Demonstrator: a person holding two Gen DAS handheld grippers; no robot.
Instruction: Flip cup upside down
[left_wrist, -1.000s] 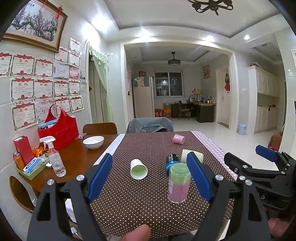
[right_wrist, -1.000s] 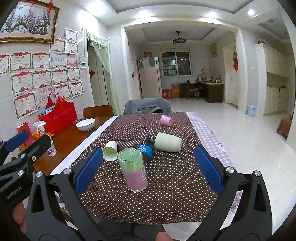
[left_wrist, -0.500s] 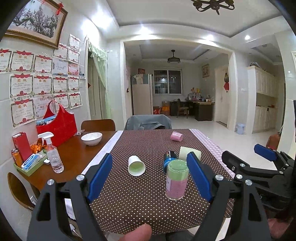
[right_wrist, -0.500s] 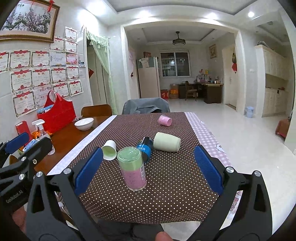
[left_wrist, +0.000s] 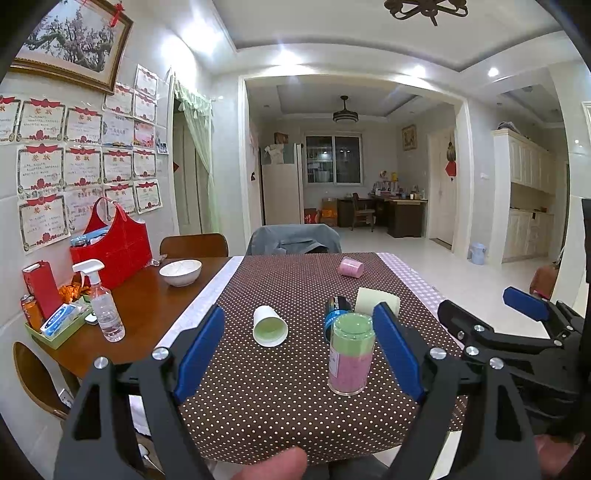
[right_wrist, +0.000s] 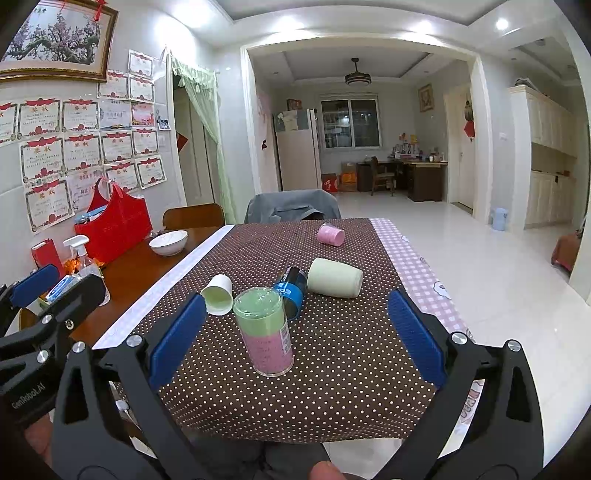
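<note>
five cups sit on the tabletop, which is wood under a brown cloth with white dots. one stands on end just ahead of both pairs of tongs: a clear plastic cup, green above and pink below, its green end up; i cannot tell whether that end is the mouth or the base. the other four lie on their sides beyond it. a white paper cup with a pale green inside points its mouth back toward the tongs. a black cylinder with a blue band lies just behind the standing cup. a matte cream cup lies just beside the black one, on its right. a small pink cup lies far ahead, well apart from the rest.

the left tongs are spread wide with nothing between the blue ribbed pads; the standing cup is just inside the right pad. the right tongs are also spread wide and hold nothing, the standing cup nearer their left pad.

far left of the tongs, on the bare wood: one white bowl, one clear spray bottle, one red felt basket.
</note>
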